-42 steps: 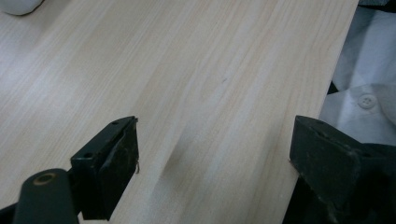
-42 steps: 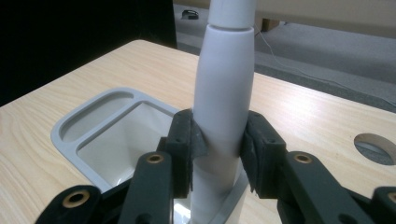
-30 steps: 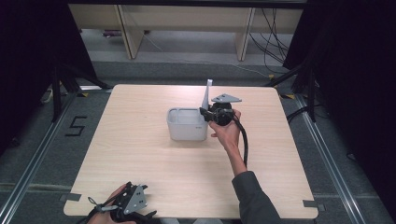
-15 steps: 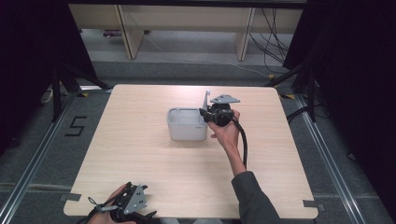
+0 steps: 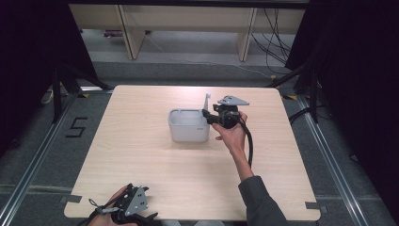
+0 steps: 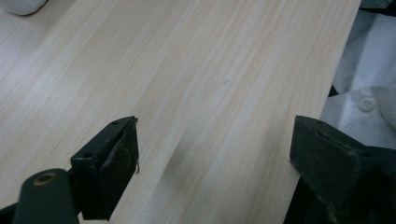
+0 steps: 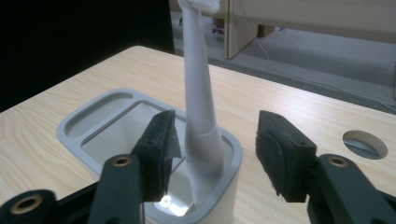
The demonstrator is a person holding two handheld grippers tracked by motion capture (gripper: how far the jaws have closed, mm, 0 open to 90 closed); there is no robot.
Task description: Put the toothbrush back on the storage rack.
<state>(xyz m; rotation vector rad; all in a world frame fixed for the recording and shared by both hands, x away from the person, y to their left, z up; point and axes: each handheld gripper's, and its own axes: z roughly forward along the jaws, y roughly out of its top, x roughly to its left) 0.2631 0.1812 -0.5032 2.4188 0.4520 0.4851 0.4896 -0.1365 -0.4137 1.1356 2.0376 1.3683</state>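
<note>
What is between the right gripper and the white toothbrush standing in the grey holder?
Nothing visible. The right gripper is open, with the toothbrush standing between its jaws, its lower end inside the holder. Only the holder's rim lies below.

The right gripper (image 5: pixel 207 115) is held out at the end of a long, sleeved forearm, its jaws spread wide apart. The left gripper (image 5: pixel 133 210) sits low at the near worktop (image 5: pixel 141 155) edge in the left hand (image 5: pixel 110 214), jaws likewise parted.
</note>
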